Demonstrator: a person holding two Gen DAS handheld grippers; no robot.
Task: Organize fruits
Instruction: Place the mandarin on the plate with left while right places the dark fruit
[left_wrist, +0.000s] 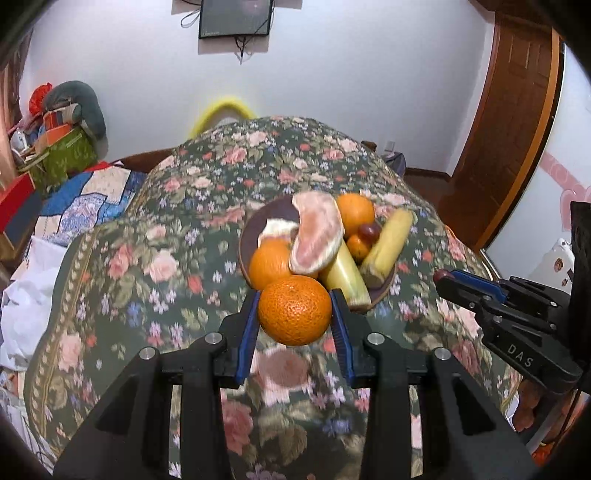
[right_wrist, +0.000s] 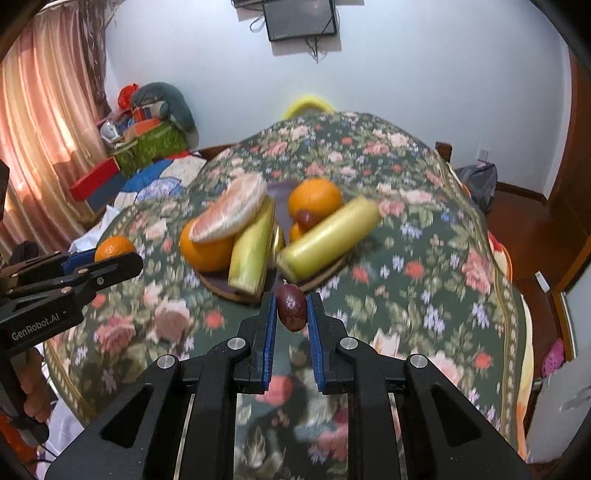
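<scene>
My left gripper (left_wrist: 294, 310) is shut on a mandarin orange (left_wrist: 294, 311) and holds it above the floral cloth, just in front of the brown fruit plate (left_wrist: 248, 236). The plate holds a pomelo segment (left_wrist: 317, 232), oranges (left_wrist: 355, 214), two bananas (left_wrist: 388, 246) and a red date (left_wrist: 368, 231). My right gripper (right_wrist: 291, 308) is shut on a dark red date (right_wrist: 291, 305), just in front of the plate (right_wrist: 221, 287). The left gripper (right_wrist: 110, 258) with its mandarin (right_wrist: 113, 248) shows at the left of the right wrist view; the right gripper (left_wrist: 448, 280) shows at the right of the left wrist view.
The table is covered by a dark green floral cloth (left_wrist: 177, 266). A bed with a quilt (left_wrist: 92, 195) and piled boxes (left_wrist: 62, 147) lies to the left. A wooden door (left_wrist: 509, 122) is at the right, a chair back (left_wrist: 221, 110) behind the table.
</scene>
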